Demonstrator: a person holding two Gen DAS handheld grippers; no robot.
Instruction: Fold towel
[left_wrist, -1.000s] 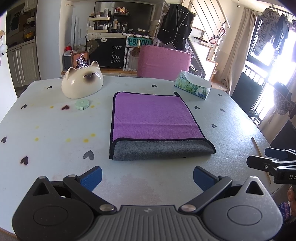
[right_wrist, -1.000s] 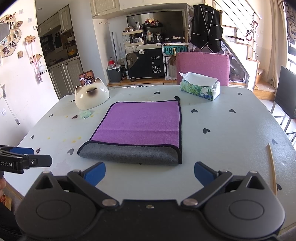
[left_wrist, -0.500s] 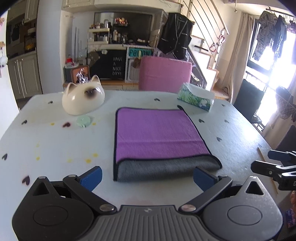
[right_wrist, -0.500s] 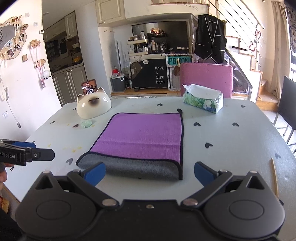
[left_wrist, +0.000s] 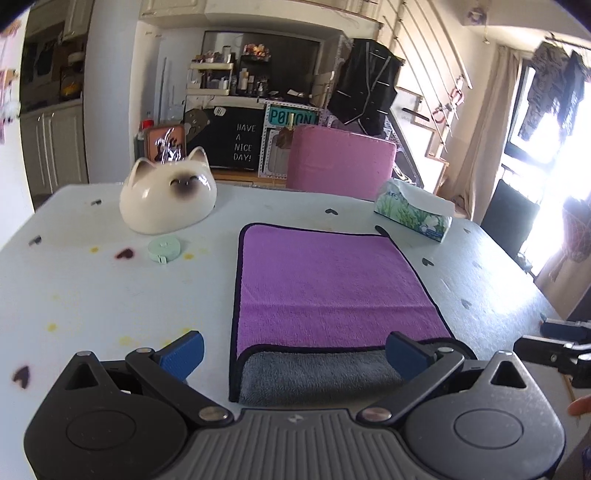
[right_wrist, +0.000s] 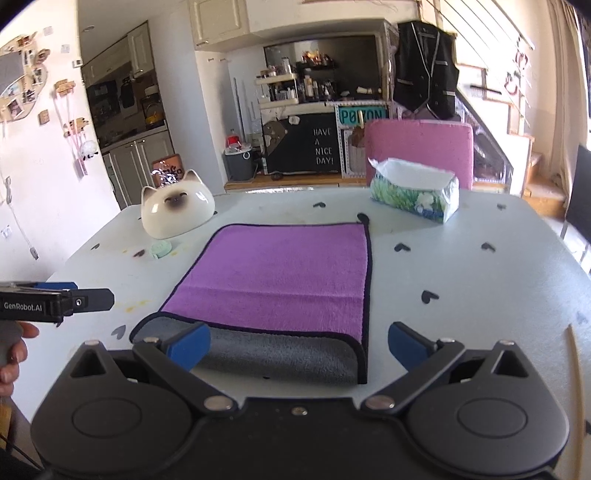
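Observation:
A purple towel (left_wrist: 328, 284) with a black hem and grey underside lies folded flat on the pale table (left_wrist: 92, 295), its grey fold toward me. It also shows in the right wrist view (right_wrist: 284, 273). My left gripper (left_wrist: 293, 356) is open, just above the near grey edge, its blue fingertips (left_wrist: 183, 354) wide apart and holding nothing. My right gripper (right_wrist: 299, 347) is open too, over the near edge at the towel's right half. Each gripper shows at the edge of the other's view.
A cat-shaped ceramic bowl (left_wrist: 168, 199) and a mint round tape measure (left_wrist: 164, 250) sit at the far left. A tissue pack (left_wrist: 413, 214) lies far right. A pink chair (left_wrist: 340, 162) stands behind the table. A thin wooden stick (right_wrist: 574, 354) lies near the right edge.
Both grippers have moved forward to the towel's near edge, so the grey fold now sits between their fingertips. Both stay open. The towel has not moved.

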